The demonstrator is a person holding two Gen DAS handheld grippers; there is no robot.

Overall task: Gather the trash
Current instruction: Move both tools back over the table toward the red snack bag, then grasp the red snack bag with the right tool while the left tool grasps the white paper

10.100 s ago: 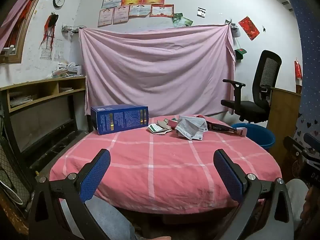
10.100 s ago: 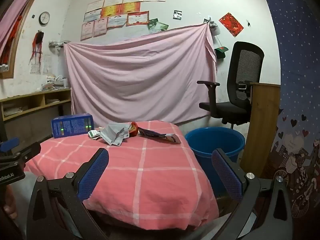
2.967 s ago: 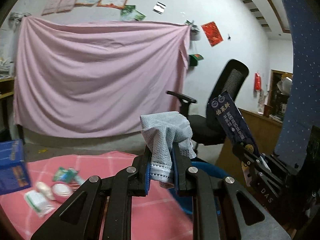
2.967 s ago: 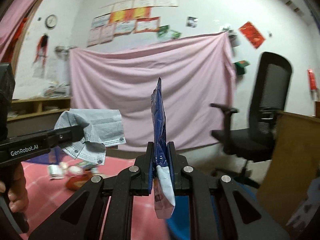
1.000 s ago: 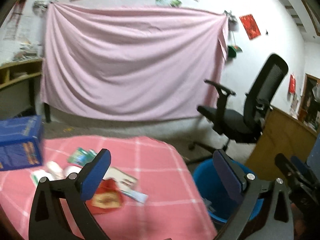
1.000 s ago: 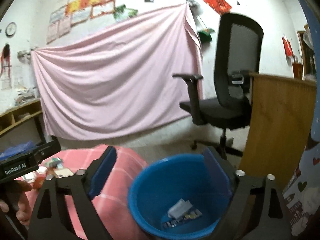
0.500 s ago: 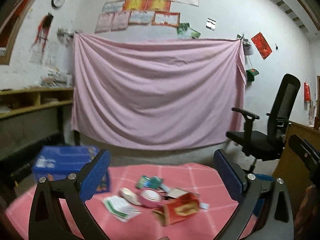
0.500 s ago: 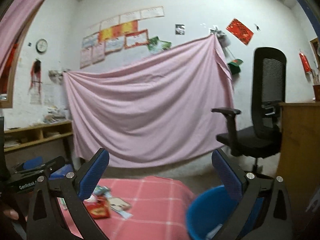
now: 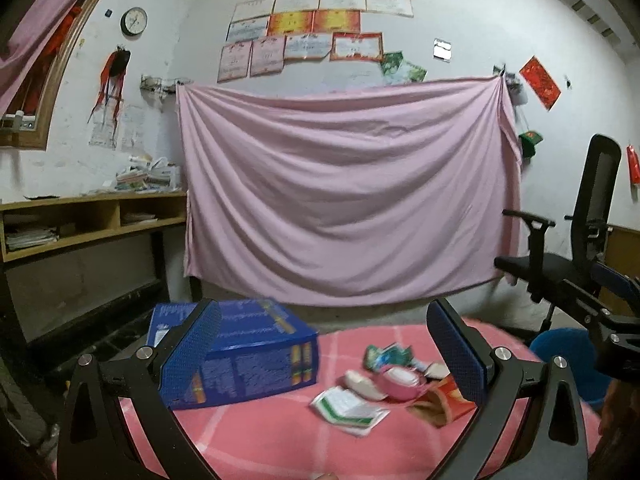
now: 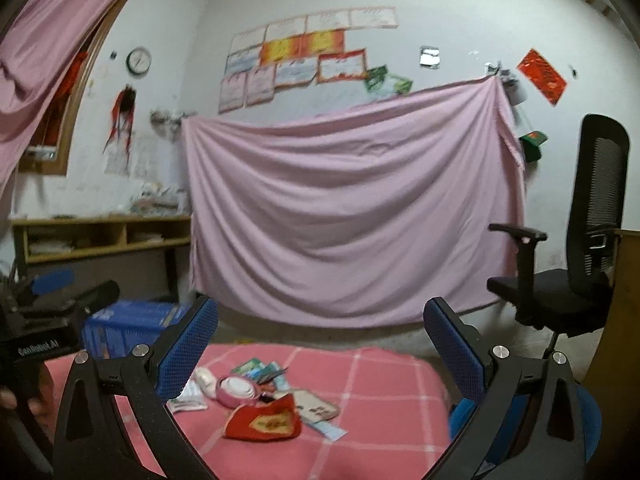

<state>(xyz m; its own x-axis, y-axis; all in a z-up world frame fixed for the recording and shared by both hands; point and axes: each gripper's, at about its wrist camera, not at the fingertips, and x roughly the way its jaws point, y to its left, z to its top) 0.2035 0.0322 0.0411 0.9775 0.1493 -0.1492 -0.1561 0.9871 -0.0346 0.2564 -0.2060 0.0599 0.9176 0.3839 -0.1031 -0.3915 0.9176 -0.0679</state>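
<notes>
**Trash left on the pink checked table, both grippers empty**

A pink sheet (image 9: pixel 352 200) hangs across the white back wall, with certificates (image 9: pixel 316 36) pinned above it and a round clock (image 9: pixel 134 21) to their left. In front stands a table (image 9: pixel 256 436) under a pink checked cloth. A blue box (image 9: pixel 256 354) lies at its left rear. Right of the box sits the scattered trash: a green wrapper (image 9: pixel 386 356), a pink round container (image 10: pixel 236 392), a white-and-green packet (image 9: pixel 348 410) and a red pouch (image 10: pixel 264 422), all close together, some touching. In the right wrist view a flat printed card (image 10: pixel 316 402) lies just behind the red pouch.

The left gripper (image 9: pixel 322 354) hovers above the table's near side, its blue-padded fingers (image 9: pixel 190 354) spread wide, holding nothing. The right gripper (image 10: pixel 320 350) is likewise above the table, fingers (image 10: pixel 450 346) wide apart and empty, the trash framed between them. A blue bucket (image 10: pixel 588 412) stands on the floor at the table's right edge, partly hidden behind the right gripper's frame. A black office chair (image 10: pixel 576 280) stands beyond it
</notes>
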